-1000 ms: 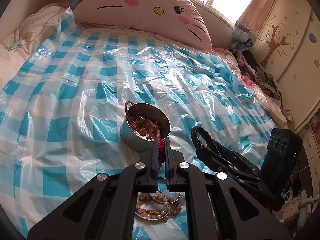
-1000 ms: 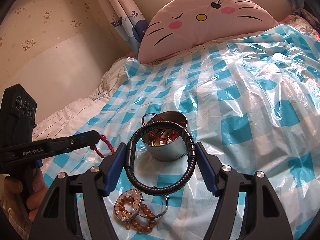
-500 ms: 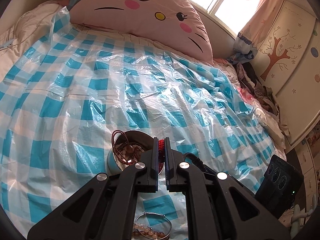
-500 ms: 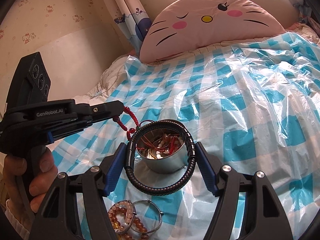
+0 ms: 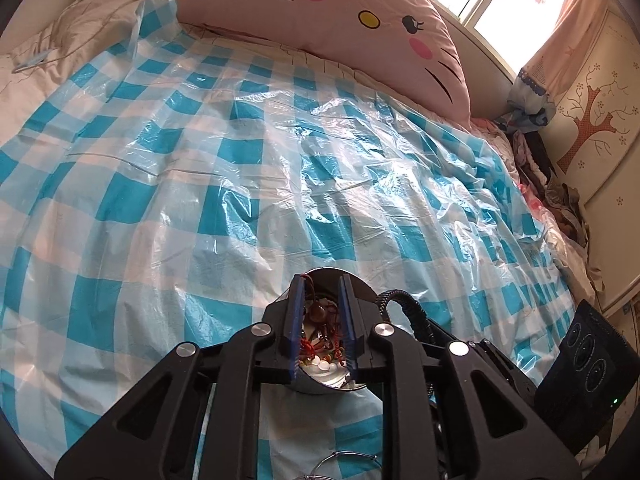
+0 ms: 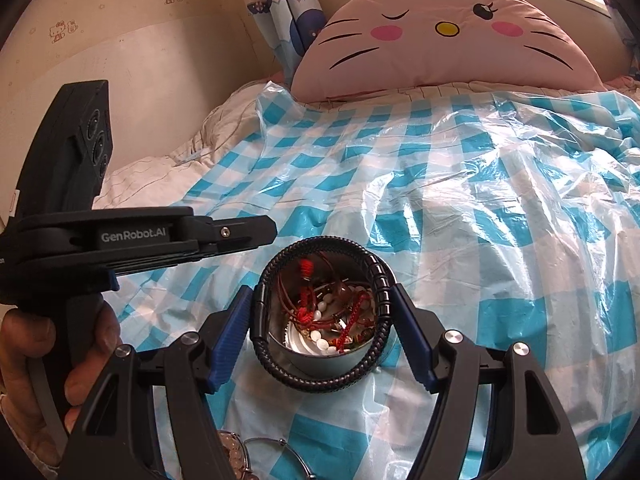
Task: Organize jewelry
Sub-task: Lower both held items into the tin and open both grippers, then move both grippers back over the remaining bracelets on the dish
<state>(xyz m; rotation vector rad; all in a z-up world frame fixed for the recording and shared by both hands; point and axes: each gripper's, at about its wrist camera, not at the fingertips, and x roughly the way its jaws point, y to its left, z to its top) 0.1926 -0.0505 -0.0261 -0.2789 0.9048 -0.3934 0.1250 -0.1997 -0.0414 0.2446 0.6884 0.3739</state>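
A steel bowl (image 6: 304, 364) of mixed jewelry sits on the blue-checked plastic sheet (image 6: 480, 220). My right gripper (image 6: 322, 292) hangs just above it, its blue pads shut on a black braided bracelet (image 6: 320, 382) that rings the bowl's mouth. My left gripper (image 5: 321, 280) hovers over the same bowl (image 5: 316, 388), jaws opening with nothing pressed between the pads. A red cord bracelet (image 6: 306, 270) lies inside the bowl, visible through the left jaws (image 5: 306, 346). The left gripper (image 6: 264, 232) shows side-on at the left, held by a hand (image 6: 84, 344).
A silver bangle (image 6: 280, 452) and a beaded bracelet (image 6: 232, 448) lie on the sheet near the front edge. A pink cat-face pillow (image 6: 440, 40) stands at the head of the bed. Clothes (image 5: 560, 200) and a wardrobe (image 5: 592, 120) flank the bed's right side.
Both grippers have moved forward over the bowl. The left jaws, shut on the red cord bracelet before, have parted, and the bracelet now lies in the bowl. The right grip is unchanged.
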